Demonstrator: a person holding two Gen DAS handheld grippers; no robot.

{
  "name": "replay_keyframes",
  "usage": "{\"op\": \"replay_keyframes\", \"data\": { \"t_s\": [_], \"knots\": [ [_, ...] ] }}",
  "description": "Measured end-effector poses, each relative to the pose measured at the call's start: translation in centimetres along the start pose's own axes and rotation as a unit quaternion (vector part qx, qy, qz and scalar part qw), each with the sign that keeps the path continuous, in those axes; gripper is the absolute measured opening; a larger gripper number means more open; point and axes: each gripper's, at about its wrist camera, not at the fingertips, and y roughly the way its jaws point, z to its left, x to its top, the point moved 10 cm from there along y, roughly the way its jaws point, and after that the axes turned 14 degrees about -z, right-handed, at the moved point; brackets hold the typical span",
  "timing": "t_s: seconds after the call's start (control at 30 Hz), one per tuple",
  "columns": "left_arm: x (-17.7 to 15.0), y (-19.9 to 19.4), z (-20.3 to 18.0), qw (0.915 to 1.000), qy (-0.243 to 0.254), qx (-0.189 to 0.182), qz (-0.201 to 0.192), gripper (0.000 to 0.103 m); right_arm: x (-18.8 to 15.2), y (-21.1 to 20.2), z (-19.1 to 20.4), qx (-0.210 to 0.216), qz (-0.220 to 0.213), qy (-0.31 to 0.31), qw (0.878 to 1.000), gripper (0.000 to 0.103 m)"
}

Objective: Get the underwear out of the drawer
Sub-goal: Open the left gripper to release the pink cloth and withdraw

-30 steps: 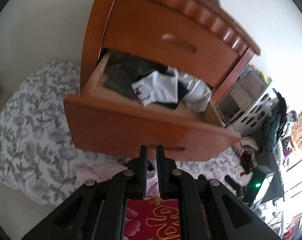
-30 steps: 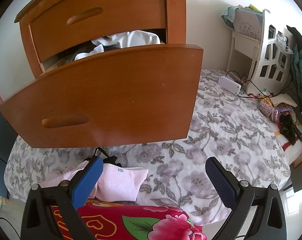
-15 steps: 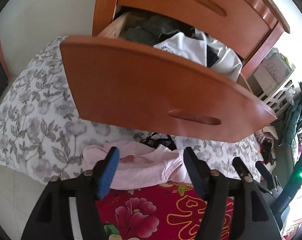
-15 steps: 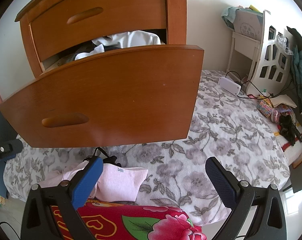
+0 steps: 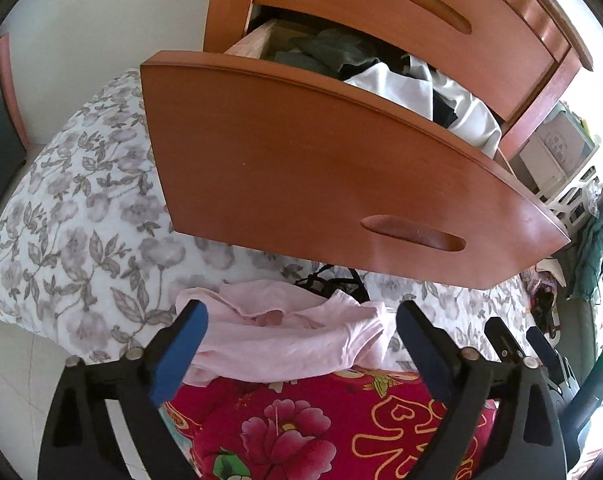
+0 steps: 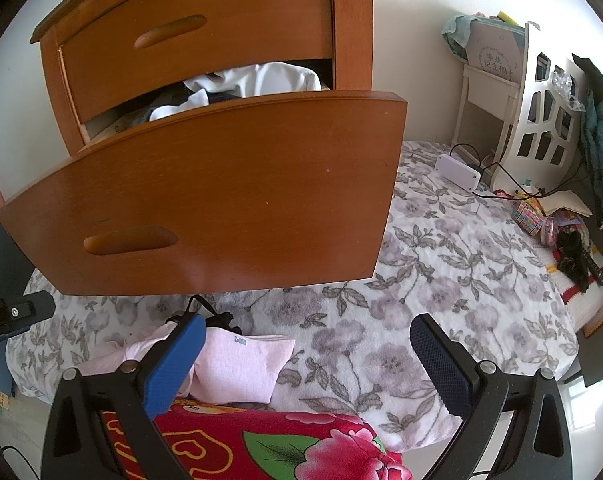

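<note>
Through my left view, my left tongs (image 5: 301,344) are opening, spread to either side of the pink underwear (image 5: 285,336) without pressing it; it lies slack on the bed (image 5: 81,220) below the pulled-out drawer (image 5: 301,168), so I judge this piece is out and let go. White and dark clothes (image 5: 413,88) remain heaped inside. Through my right view, my right tongs (image 6: 305,364) stand wide and empty above the bed, kept clear so the pink underwear beside their left finger (image 6: 173,364) stays undisturbed.
</note>
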Motion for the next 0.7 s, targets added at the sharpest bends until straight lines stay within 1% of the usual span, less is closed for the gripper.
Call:
{"op": "replay_keyframes", "data": {
  "t_s": [0.13,0.37,0.5,0.7],
  "knots": [
    [0.1,-0.1,0.0,1.0,0.004,0.003,-0.004,0.1,0.0,0.0,0.0,0.0,0.0,0.0,1.0,0.103],
    [0.2,-0.2,0.0,0.9998,0.01,0.009,-0.012,0.1,0.0,0.0,0.0,0.0,0.0,0.0,1.0,0.103],
    [0.7,-0.7,-0.1,0.9997,0.006,0.004,-0.022,0.1,0.0,0.0,0.1,0.0,-0.001,0.0,1.0,0.103],
    [1.8,-1.8,-0.9,0.9988,0.02,-0.004,-0.044,0.1,0.4,-0.2,-0.3,0.0,-0.006,0.006,1.0,0.103]
  ]
}}
